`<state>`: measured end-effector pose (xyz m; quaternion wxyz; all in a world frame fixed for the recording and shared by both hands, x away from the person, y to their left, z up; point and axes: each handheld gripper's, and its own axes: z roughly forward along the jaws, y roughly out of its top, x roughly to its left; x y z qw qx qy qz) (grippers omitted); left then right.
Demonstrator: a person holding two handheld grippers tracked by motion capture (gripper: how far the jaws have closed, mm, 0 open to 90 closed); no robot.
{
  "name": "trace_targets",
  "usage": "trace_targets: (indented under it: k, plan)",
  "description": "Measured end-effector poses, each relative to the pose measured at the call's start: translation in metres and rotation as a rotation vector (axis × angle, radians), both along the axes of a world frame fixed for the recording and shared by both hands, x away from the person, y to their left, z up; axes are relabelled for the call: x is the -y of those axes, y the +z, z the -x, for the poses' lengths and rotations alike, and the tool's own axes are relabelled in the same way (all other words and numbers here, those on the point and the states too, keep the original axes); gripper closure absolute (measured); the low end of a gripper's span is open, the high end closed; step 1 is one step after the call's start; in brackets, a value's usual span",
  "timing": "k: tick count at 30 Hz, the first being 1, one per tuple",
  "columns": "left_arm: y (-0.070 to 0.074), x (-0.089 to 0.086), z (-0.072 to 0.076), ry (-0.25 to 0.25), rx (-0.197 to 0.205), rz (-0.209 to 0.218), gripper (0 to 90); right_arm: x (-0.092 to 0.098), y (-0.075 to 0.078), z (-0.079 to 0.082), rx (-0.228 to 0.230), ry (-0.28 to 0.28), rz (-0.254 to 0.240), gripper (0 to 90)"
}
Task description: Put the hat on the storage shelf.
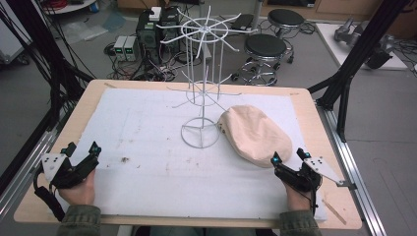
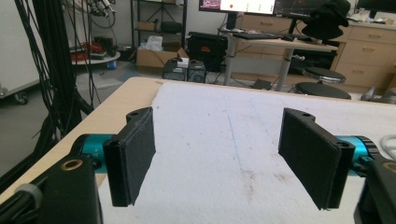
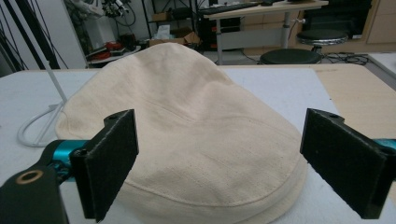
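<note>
The cap (image 1: 253, 134) sits right of the rack (image 1: 200, 83) on the desk (image 1: 305, 105), hiding part of the rack's base ring. The right gripper (image 1: 289, 158) is just at the cap's near edge, fingers (image 3: 112, 156) spread wide and holding nothing (cap's brim cut off at the bottom of the right gripper view). The left gripper (image 1: 81, 149) is well apart at the left edge, fingers wide, empty, with bare mat (image 1: 147, 147) ahead.

On my table (image 1: 305, 105) the mat (image 1: 147, 147) covers most. Wire rack (image 1: 200, 132) stands mid-mat, cap (image 1: 253, 135) just right of its base, my right gripper (image 1: 290, 158) just before the cap.
</note>
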<state>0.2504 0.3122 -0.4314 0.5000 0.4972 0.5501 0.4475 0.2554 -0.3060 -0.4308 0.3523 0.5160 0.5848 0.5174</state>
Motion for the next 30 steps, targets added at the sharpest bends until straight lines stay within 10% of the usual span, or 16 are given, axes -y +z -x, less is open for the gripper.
trace_targets:
  k: [30]
  plan:
    - [-0.0008,0.0034,-0.0008,-0.025,-0.003,0.005,27.2,-0.0011,0.0015,-0.0009,0.01,-0.003,0.014,10.6]
